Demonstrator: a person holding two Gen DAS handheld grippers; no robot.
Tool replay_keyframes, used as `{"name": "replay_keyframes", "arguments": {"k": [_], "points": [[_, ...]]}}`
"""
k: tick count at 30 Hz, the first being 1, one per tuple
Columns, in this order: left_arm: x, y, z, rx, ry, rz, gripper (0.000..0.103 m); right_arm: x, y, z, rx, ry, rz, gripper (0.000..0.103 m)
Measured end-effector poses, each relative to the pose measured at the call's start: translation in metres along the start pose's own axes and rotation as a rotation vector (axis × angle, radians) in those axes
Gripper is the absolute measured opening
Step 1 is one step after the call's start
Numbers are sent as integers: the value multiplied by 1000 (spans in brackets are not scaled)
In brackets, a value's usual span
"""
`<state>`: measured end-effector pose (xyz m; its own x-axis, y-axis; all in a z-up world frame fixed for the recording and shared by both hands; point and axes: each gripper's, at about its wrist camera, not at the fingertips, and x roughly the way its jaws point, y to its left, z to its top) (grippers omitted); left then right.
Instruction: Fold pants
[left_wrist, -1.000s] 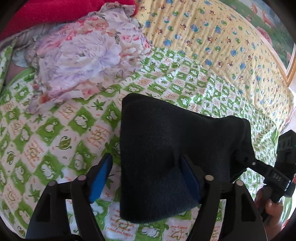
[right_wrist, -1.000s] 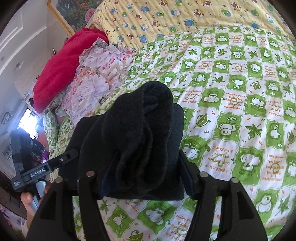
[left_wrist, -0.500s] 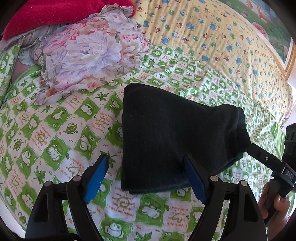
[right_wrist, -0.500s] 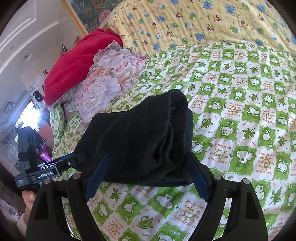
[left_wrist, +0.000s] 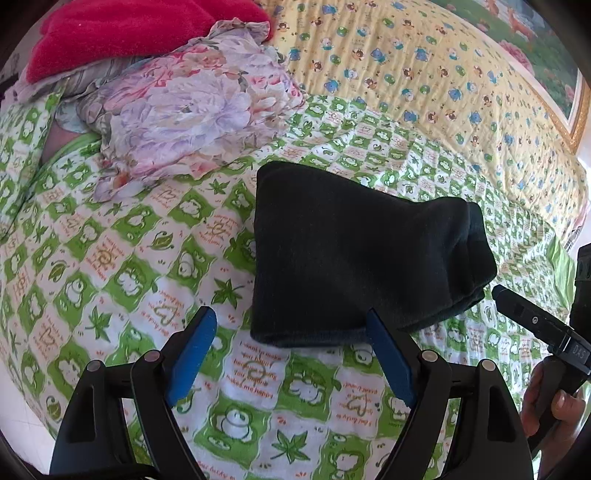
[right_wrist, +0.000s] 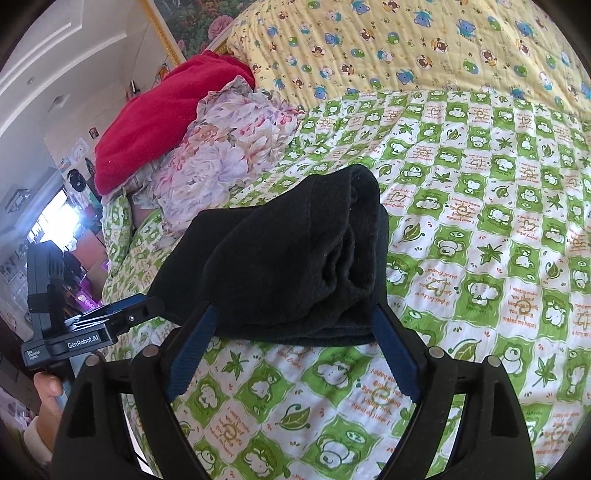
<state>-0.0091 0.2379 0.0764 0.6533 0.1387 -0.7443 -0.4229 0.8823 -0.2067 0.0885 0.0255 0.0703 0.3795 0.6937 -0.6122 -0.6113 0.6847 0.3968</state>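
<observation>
The black pants (left_wrist: 354, 254) lie folded into a compact thick bundle on the green-and-white patterned bed sheet (left_wrist: 122, 258). My left gripper (left_wrist: 291, 332) is open, its blue pads just short of the bundle's near edge, apart from the cloth. In the right wrist view the bundle (right_wrist: 295, 258) shows its stacked folded layers. My right gripper (right_wrist: 295, 325) is open, its blue pads at either side of the bundle's near end, not squeezing it. Each gripper shows at the edge of the other's view: the right (left_wrist: 532, 321), the left (right_wrist: 110, 325).
A crumpled floral cloth (left_wrist: 192, 110) and a red blanket (left_wrist: 129, 29) are piled at the far left of the bed. A yellow quilt with cartoon animals (left_wrist: 424, 74) covers the far side. The bed's edge runs at the left (right_wrist: 122, 240), with the room beyond.
Both grippers have drawn back from the folded pants. The right gripper's jaws have opened wider and let go of the bundle, which now rests on the sheet.
</observation>
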Motion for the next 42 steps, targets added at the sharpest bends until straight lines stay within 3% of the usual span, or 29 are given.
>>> {"name": "replay_keyframes", "arguments": {"k": [12,22,42], "points": [[-14,-13,-15,87,-27,41,83,-11,20,-17,-110,-15,-31,91],[-21,-15,-24,102,-60,73,83,-20,33,-31,-190,-67,-25,96],[-7,-27,-37,198,-81,93,85,1,36,-39,-234,-44,-24,97]]}}
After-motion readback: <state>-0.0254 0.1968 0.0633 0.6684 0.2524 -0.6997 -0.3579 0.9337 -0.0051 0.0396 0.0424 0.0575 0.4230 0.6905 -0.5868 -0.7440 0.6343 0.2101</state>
